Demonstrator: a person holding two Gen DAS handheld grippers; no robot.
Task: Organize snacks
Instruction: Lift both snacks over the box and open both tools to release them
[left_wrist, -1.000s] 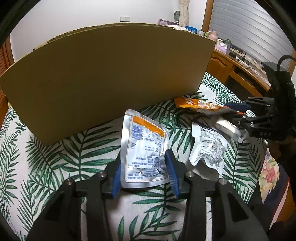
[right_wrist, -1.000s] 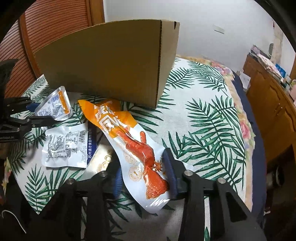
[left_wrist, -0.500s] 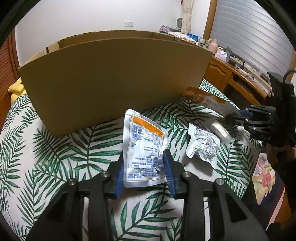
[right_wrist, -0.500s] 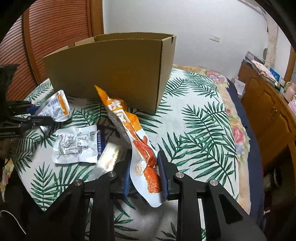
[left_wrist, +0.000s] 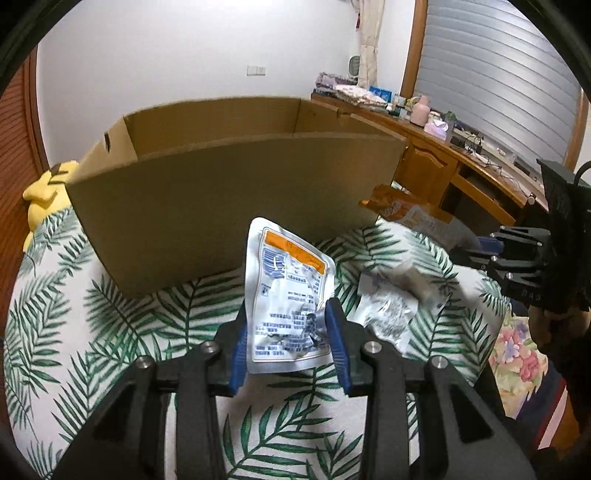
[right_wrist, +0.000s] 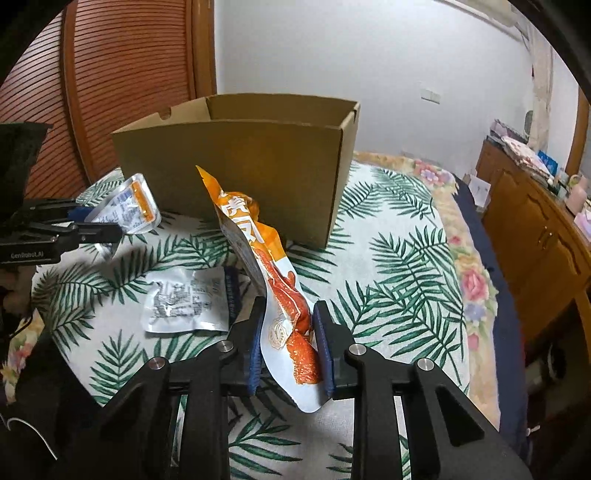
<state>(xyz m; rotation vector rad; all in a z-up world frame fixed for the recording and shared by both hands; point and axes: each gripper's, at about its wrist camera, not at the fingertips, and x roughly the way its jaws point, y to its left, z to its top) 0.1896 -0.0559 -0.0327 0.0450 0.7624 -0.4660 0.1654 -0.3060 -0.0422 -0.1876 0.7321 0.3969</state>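
Both packets now lifted off cloth: silver pouch (left_wrist: 288, 295) pinched in left hand-held gripper (left_wrist: 290, 341), orange packet (right_wrist: 284, 295) in right (right_wrist: 288, 349).

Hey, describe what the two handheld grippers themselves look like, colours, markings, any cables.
Both are matte black, angular linkage grippers. The left gripper and the right gripper each have two fingers lined with blue pads and silver round bolt heads on the arms. White lettering marks the left gripper's side in the right wrist view. A black cable curves behind the right gripper's body in the left wrist view.

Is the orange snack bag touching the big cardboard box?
Cannot tell. In the right wrist view the orange snack bag, pinched in the right claw, has its top overlapping the cardboard box; no gap or contact shows.
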